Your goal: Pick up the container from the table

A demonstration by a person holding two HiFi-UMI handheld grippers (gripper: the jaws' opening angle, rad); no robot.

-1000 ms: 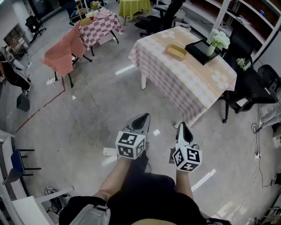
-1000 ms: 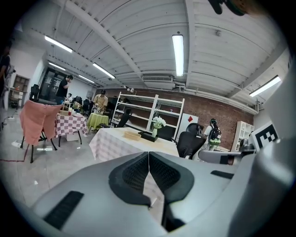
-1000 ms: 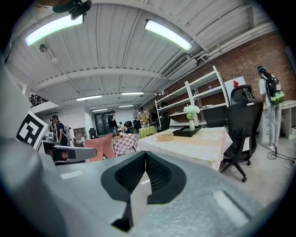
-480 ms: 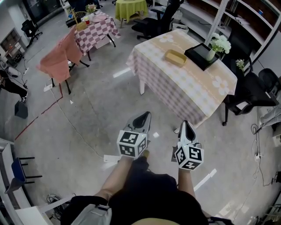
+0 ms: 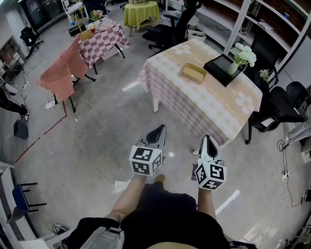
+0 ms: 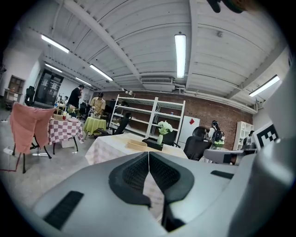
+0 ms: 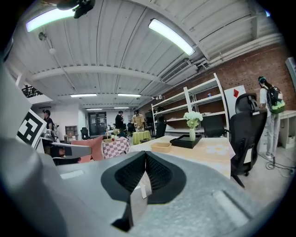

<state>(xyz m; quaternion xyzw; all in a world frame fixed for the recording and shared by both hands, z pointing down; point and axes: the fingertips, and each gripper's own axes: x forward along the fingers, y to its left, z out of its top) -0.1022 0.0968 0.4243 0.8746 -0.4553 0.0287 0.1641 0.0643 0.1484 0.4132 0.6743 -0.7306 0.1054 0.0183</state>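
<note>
Holds the left gripper low in front of the body, jaws pressed together along one thin seam with nothing between them. Holds the right gripper beside it, likewise closed and empty, marker cubes turned up toward the head camera. Points both ahead over grey concrete floor toward a table draped in a pale checked cloth, well apart from the tips. Shows, on that cloth toward its far left part, the shallow tan container, standing alone and untouched. Shows to the right of it a black tray and, by the tray's right edge, a vase of white flowers. Finds a black office chair at the table's right side. Finds further off to the left a red-checked table, a salmon cloth draped over a chair near it, and a round table in yellow-green cloth beyond. Catches, in the left gripper view, people standing near those far tables, and white shelving against a brick wall.
</note>
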